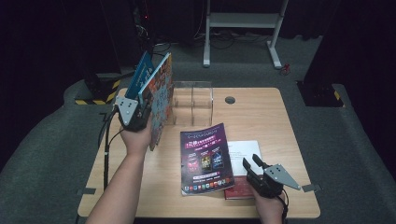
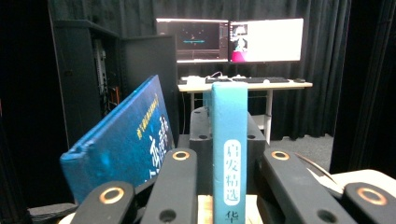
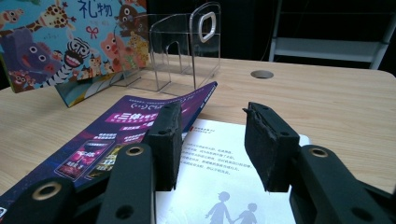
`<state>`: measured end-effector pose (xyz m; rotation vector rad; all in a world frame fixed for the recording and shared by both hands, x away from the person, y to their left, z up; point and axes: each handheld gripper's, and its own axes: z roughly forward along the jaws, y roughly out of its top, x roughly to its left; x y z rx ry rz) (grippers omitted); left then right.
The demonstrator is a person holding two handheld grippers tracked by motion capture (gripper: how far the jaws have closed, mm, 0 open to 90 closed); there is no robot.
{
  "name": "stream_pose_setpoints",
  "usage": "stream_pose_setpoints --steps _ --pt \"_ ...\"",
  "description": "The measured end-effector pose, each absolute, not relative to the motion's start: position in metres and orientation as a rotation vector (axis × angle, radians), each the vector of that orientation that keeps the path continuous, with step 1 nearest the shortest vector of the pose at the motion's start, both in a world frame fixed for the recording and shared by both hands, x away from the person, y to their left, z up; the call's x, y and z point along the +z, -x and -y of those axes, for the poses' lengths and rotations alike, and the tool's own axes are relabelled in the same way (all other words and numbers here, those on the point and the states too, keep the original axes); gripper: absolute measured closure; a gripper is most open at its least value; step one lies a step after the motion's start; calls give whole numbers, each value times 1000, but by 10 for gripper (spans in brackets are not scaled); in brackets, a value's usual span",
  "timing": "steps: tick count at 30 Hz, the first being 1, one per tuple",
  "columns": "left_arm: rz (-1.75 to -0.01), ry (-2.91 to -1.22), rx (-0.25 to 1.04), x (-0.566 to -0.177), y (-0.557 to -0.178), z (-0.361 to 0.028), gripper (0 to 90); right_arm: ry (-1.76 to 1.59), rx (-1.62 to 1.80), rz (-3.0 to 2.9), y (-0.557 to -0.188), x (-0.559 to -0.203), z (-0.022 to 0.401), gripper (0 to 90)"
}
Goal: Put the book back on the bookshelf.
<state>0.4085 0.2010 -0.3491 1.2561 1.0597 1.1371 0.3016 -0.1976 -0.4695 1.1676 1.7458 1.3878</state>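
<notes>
My table (image 1: 261, 116) is a light wooden top with a round cable hole (image 1: 229, 100) near its far edge. A clear plastic book rack (image 1: 192, 103) stands on it toward the back. In front lies a purple magazine (image 1: 206, 158), overlapping a white booklet (image 1: 243, 151) beside it.

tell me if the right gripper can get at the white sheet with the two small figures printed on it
Probably yes. The right gripper sits just short of the white printed sheet with its jaws apart and nothing between them. The purple glossy magazine overlaps the sheet's left edge only, so the near side looks free.
</notes>
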Motion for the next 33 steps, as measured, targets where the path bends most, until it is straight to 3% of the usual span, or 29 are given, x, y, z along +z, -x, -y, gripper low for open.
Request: stream_pose_setpoints --steps 33 --pt "-1081 -1199 1181 -368 -422 -196 808 -1162 1391 -1757 -301 -470 196 566"
